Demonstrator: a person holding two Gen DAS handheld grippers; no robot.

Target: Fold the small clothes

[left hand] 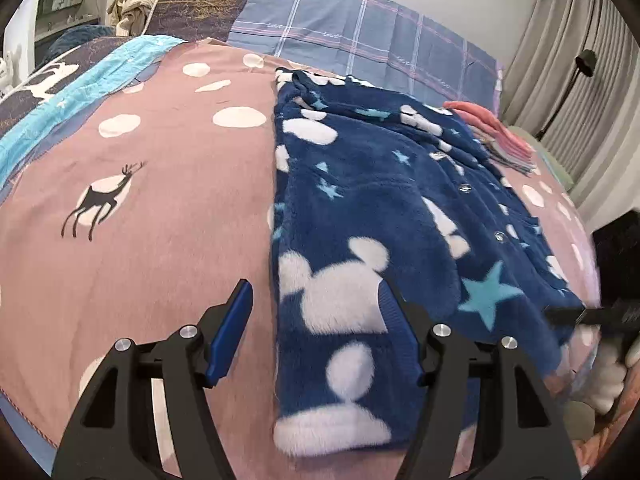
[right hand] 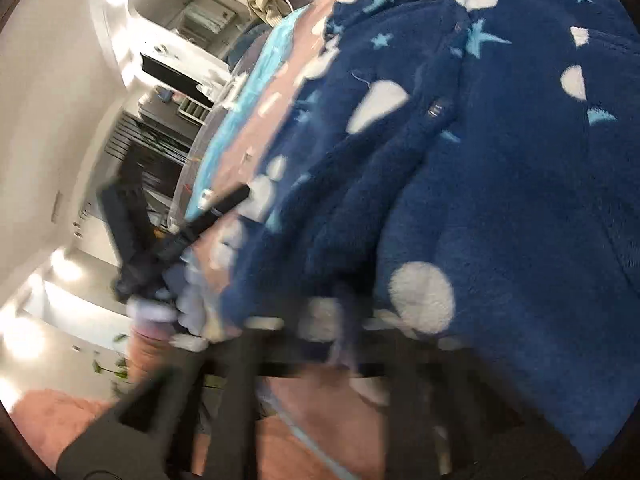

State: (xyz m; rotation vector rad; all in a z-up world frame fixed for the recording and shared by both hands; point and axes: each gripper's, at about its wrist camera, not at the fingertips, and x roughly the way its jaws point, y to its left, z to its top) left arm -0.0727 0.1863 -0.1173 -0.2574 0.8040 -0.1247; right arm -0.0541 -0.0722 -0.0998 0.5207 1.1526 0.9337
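Both tools sit at the near hem of a navy fleece garment printed with white mouse heads and pale blue stars. Left gripper stands partly open, its blue pads apart and empty, one over the bedspread, the other over the garment's left edge. Right gripper is blurred in its own view; its jaws are shut, and whether the hem is pinched cannot be told. The garment lies with its long axis running away from the left camera, its snap placket slanting toward the right. It rests on a pink bedspread with white dots and a deer. Folded pink clothes lie beyond, a plaid pillow behind, grey curtains at right.
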